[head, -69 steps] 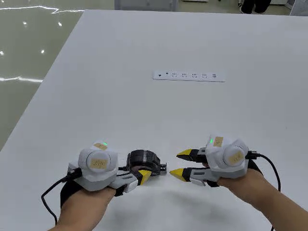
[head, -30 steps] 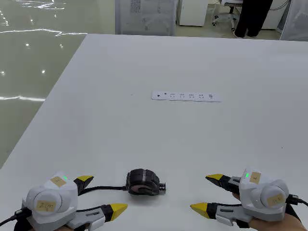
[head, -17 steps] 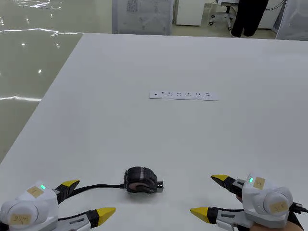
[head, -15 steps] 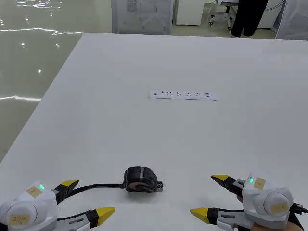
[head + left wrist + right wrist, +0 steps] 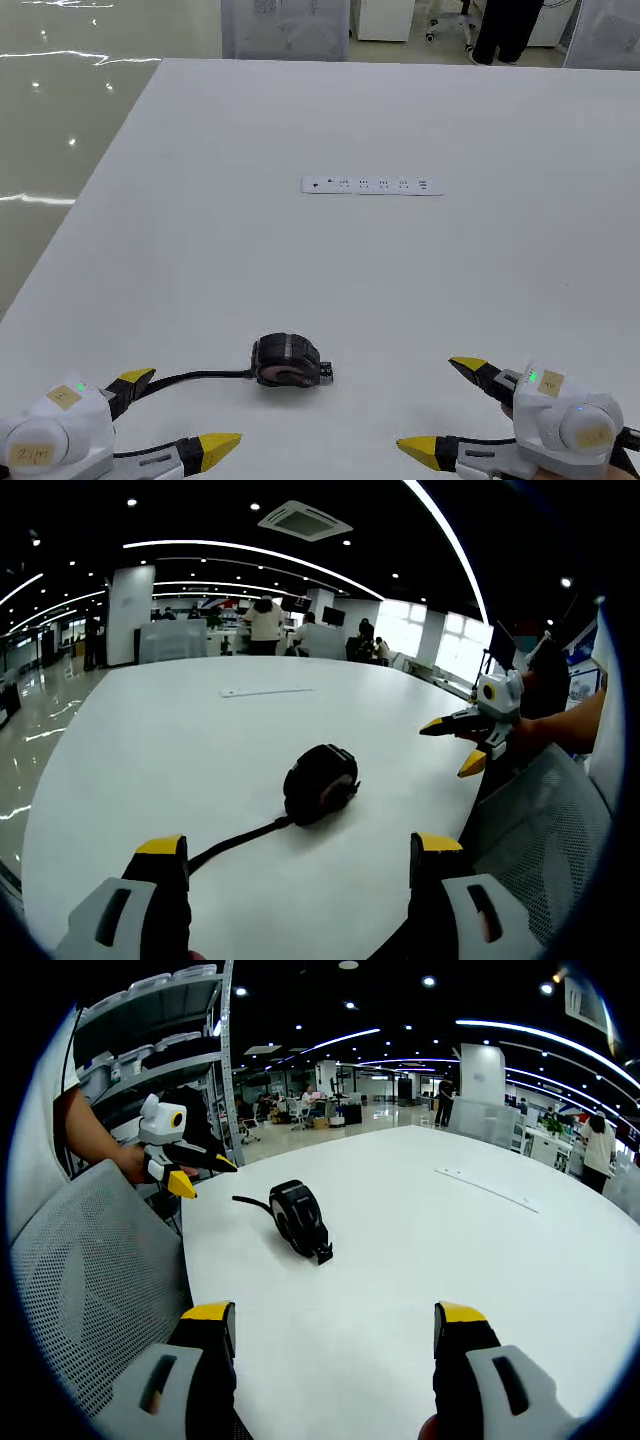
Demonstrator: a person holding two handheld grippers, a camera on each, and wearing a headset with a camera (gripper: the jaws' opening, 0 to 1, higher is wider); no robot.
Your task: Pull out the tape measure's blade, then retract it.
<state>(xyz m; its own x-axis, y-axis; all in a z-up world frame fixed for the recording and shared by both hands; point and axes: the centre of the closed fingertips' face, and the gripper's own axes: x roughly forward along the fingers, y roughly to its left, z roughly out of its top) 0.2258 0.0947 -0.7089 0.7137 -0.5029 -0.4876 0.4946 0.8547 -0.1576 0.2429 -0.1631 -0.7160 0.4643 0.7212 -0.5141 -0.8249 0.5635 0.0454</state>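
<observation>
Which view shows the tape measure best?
The right gripper view: the black round tape measure sits large, blade tip toward the camera. The left gripper view shows its rear and black strap; the head view shows it small.

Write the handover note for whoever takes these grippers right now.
Left gripper: open, empty. Right gripper: open, empty. Tape measure lies on the table ahead, between them, untouched, hook at the case, strap trailing toward the left gripper. Whether the pull was already made cannot be told. If not: hold the case, draw the blade out, let it retract.
</observation>
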